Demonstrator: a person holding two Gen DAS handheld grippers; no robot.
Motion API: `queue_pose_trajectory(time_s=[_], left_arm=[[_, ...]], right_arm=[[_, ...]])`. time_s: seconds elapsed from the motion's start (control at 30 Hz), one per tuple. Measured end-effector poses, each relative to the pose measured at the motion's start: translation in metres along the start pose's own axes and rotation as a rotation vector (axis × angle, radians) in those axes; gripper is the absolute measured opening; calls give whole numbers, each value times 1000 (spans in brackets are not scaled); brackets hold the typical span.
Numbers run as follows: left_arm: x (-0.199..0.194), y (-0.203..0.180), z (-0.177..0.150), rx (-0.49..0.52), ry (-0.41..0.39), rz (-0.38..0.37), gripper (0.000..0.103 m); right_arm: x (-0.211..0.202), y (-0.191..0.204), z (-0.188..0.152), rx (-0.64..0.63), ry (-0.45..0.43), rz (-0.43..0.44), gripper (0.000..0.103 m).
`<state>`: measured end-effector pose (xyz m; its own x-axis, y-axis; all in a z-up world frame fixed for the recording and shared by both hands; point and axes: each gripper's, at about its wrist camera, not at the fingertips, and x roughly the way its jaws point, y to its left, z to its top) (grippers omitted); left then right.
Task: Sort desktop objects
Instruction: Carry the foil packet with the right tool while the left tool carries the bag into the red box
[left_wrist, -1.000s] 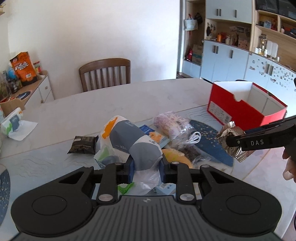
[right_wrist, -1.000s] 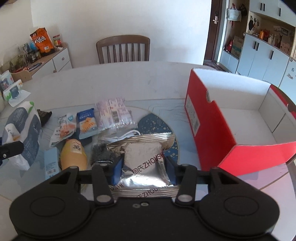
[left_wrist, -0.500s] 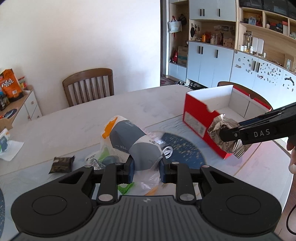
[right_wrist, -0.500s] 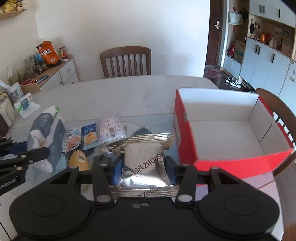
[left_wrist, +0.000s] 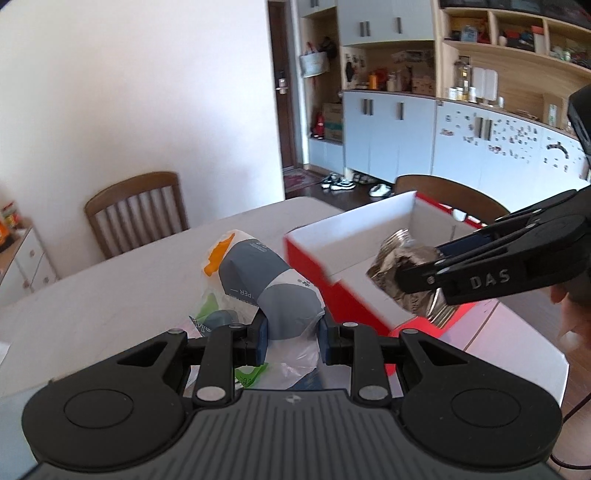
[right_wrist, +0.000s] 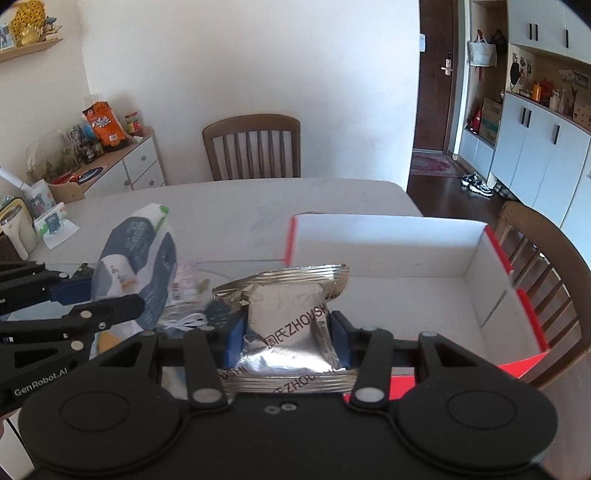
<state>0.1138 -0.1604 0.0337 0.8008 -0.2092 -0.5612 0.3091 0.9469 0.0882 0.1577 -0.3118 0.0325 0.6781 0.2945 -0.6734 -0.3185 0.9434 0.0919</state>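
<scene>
Clamping a grey bag (left_wrist: 269, 291), the left gripper (left_wrist: 290, 334) hides its lower end. The right gripper (right_wrist: 286, 334) pinches a foil packet (right_wrist: 286, 314) over the red box (right_wrist: 491, 295), near edge hidden.

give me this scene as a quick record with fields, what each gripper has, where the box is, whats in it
left gripper: shut on a grey, white and orange plastic bag, lifted off the table
right gripper: shut on a silver foil snack packet, at the box's near wall
box: red cardboard box with white inside, open top, on the pale table
box contents: none visible
chairs: one brown wooden chair at the far side
</scene>
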Motion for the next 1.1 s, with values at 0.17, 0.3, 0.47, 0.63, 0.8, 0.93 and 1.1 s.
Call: queue_pose_trajectory(time_s=[0.17, 0.3, 0.47, 0.63, 0.8, 0.93, 1.1], left_arm=[[24, -29, 21, 31, 5, -44, 25], [42, -44, 35, 67, 10, -83, 25], [69, -59, 50, 129, 37, -145, 25], [103, -75, 59, 184, 76, -172, 25], [137, -87, 63, 217, 157, -221, 25], [160, -96, 61, 231, 234, -246, 25], [188, -103, 55, 241, 321, -246, 25]], right_arm=[[2, -31, -1, 9, 2, -10, 47], [4, -50, -2, 7, 5, -21, 47], [11, -73, -3, 10, 10, -40, 47], [24, -98, -4, 27, 22, -68, 47], [43, -120, -7, 37, 62, -85, 47], [60, -132, -9, 36, 88, -98, 47], [85, -139, -13, 30, 145, -103, 47]])
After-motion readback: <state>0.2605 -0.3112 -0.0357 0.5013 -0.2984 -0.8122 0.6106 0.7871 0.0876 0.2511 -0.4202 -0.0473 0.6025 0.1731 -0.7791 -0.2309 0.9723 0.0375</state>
